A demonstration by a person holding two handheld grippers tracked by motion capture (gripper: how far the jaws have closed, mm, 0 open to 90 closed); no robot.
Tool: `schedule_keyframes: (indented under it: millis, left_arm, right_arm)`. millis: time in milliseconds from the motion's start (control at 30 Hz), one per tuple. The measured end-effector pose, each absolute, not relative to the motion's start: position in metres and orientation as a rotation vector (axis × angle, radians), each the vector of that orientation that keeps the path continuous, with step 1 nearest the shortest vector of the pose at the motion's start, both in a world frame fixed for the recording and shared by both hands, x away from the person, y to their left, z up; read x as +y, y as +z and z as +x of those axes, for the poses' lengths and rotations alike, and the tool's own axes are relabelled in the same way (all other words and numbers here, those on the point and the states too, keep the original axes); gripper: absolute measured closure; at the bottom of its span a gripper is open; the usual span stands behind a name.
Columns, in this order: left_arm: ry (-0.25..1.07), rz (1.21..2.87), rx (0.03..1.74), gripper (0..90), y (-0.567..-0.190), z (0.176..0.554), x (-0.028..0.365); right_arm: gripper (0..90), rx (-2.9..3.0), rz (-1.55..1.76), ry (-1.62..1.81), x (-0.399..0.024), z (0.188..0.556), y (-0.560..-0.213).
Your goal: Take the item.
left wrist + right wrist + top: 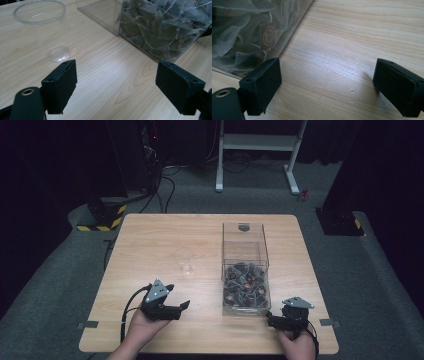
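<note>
The work in hand looks like moving tea bags [245, 282] out of the clear box [244, 236] and into the clear cup [186, 261]; the bags lie heaped in the near half of the box, right of the middle of the surface [150, 235], and the cup stands upright to the left of the box, apart from it.

The bags should be very light, soft and crushable, thin mesh pouches with a string and a paper tag [268, 35]; a pinch on the top corner of a pouch or on its string would lift one; because they lie tangled, I judge that a neighbour may come up with it. The cup is thin plastic, light and easy to tip; it is best held around its wall low down, with a gentle squeeze.

The left tongs [116, 75] are spread wide with nothing between them, low over the surface, with the cup ahead to their left and the box ahead to their right; the right tongs [327, 77] are likewise wide apart and empty, just beside the box's near corner.

The box's tall walls stand in the way, so the bags can be reached from above only; the far half seems empty, though the glare makes that uncertain.
</note>
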State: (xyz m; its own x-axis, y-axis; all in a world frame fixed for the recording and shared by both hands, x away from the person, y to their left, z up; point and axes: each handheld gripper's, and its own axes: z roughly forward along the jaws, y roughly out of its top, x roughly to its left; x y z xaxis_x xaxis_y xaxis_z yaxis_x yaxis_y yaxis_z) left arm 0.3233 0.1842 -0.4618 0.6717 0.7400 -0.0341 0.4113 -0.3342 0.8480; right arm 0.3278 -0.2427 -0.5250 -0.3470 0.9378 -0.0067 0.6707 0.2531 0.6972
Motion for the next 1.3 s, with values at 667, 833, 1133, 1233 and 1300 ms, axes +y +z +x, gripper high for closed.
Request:
schedule_keyframes:
  millis: [667, 833, 1133, 1233, 1300]
  left_arm:
    - [0.413, 1.92, 0.842, 19.3, -0.448, 0.334, 0.163]
    - [0.401, 1.921, 0.828, 19.5, -0.442, 0.335, 0.157]
    - [0.392, 1.923, 0.804, 19.5, -0.433, 0.34, 0.148]
    - [0.386, 1.926, 0.793, 19.5, -0.432, 0.342, 0.142]
    - [0.382, 1.925, 0.79, 19.5, -0.432, 0.343, 0.14]
  right_arm:
    - [8.0, 2.112, 1.453, 0.852, -0.243, 0.328, -0.525]
    - [8.0, 2.12, 1.451, 0.855, -0.243, 0.326, -0.525]
    - [7.9, 2.121, 1.449, 0.856, -0.243, 0.327, -0.525]
    - [8.0, 2.122, 1.45, 0.856, -0.243, 0.327, -0.525]
    - [8.0, 2.122, 1.45, 0.856, -0.243, 0.327, -0.525]
